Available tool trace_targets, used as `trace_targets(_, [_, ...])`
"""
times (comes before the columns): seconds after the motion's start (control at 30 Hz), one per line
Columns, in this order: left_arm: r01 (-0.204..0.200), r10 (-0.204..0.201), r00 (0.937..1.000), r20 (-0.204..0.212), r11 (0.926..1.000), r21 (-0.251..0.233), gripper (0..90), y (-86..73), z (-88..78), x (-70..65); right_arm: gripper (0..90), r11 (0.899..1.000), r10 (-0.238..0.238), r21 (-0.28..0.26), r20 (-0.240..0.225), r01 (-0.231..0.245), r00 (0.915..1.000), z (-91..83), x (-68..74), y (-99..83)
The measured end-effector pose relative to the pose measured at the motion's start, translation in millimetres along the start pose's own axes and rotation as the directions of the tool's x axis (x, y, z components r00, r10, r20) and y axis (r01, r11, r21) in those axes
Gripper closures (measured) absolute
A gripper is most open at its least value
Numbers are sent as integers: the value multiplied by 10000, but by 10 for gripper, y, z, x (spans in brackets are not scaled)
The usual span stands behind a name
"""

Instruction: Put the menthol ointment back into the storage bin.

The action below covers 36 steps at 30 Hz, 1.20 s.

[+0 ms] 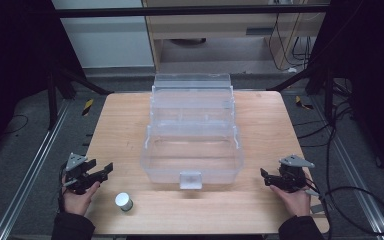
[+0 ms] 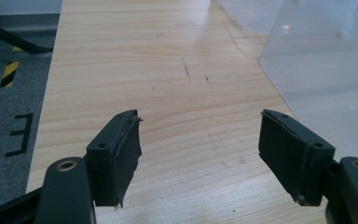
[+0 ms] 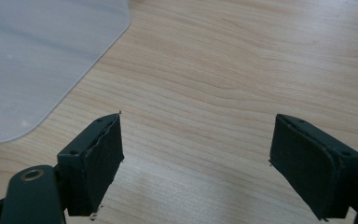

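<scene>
High view places a clear plastic tiered box point(image 1: 192, 150) at the centre of the wooden table point(image 1: 265, 120), its stepped trays fanned open toward the far edge and a small frosted latch point(image 1: 190, 179) on its near wall. A small silver-topped cylinder point(image 1: 123, 201) stands upright on the table, near the left gripper point(image 1: 106, 170) and apart from the box. The right gripper point(image 1: 264, 176) rests low at the opposite side, near the box's right corner.

Left gripper view shows the jaws spread wide with bare wood between the pads point(image 2: 121, 154); right gripper view shows the same, pads point(image 3: 100, 158) wide apart and nothing held.

Handling judgement: the cylinder appears light, rigid and smooth, with a curved wall that may slip or roll if pinched off-centre. Grip across the middle of its side wall, jaws level, pads square to the curve. The box appears thin-walled, stiff and probably slick; take it by a rim or the latch, not a flat panel.
</scene>
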<state>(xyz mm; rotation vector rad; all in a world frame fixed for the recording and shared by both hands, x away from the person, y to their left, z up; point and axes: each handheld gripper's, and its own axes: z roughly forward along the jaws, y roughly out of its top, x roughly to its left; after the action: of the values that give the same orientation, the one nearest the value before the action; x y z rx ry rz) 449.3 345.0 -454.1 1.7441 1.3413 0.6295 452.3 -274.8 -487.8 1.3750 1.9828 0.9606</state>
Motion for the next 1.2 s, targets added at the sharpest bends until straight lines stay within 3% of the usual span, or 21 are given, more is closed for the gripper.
trace_targets(0.2, [-477,468,9977,490,9987,177,316,113,-96,25,177,9994,219,-253,-85,-221,9997,-45,21,-6])
trace_targets(0.33, [-936,923,9925,801,9955,129,313,206,-259,49,175,9995,193,-260,-18,-193,9998,-59,18,-9])
trace_targets(0.37, [-1209,1190,9885,930,9925,151,306,248,-342,63,176,9994,222,-258,-38,-223,9997,-55,19,-10])
trace_targets(0.4, [-1209,1190,9885,930,9925,151,298,248,-342,63,176,9994,222,-258,-38,-223,9997,-55,19,-10])
trace_targets(0.43, [-1560,1534,9825,1060,9876,169,291,295,-417,72,177,9996,154,-222,-4,-155,9999,-33,23,-12])
trace_targets(0.47, [-1560,1534,9825,1060,9876,169,288,295,-417,72,177,9996,154,-222,-4,-155,9999,-33,23,-12])
trace_targets(0.5, [-1915,1876,9736,1301,9813,180,286,348,-482,69,176,9997,181,-133,-78,-182,9998,-15,32,-11])
trace_targets(0.53, [-1915,1876,9736,1301,9813,180,283,348,-482,69,176,9997,181,-133,-78,-182,9998,-15,32,-11])
trace_targets(0.67, [-2557,2474,9538,1704,9663,282,278,456,-552,36,177,10000,64,-75,-51,-64,10000,-16,32,-13])
trace_targets(0.8, [-3295,3113,9253,2163,9427,525,272,552,-578,-22,178,9999,6,-155,75,-5,10000,-27,21,-12])
trace_targets(0.87, [-3702,3438,9071,2429,9262,714,265,589,-577,-58,177,9999,41,-92,80,-40,10000,-26,26,-12])
trace_targets(1.0, [-4616,4108,8629,2944,8779,1277,245,649,-567,-153,178,9997,-251,-7,96,251,9996,-12,27,-18])
trace_targets(1.03, [-5027,4415,8408,3132,8515,1493,239,676,-559,-200,181,9997,-234,-25,101,235,9997,-17,28,-18])
trace_targets(1.1, [-5320,4608,8217,3353,8312,1615,236,698,-547,-243,182,9997,-220,-41,117,220,9997,-22,26,-17])
trace_targets(1.13, [-5320,4608,8217,3353,8312,1615,235,698,-547,-243,182,9997,-220,-41,117,220,9997,-22,26,-17])
trace_targets(1.2, [-5613,4798,8020,3560,8092,1739,232,712,-530,-285,182,9997,-220,-58,114,221,9997,-28,25,-16])
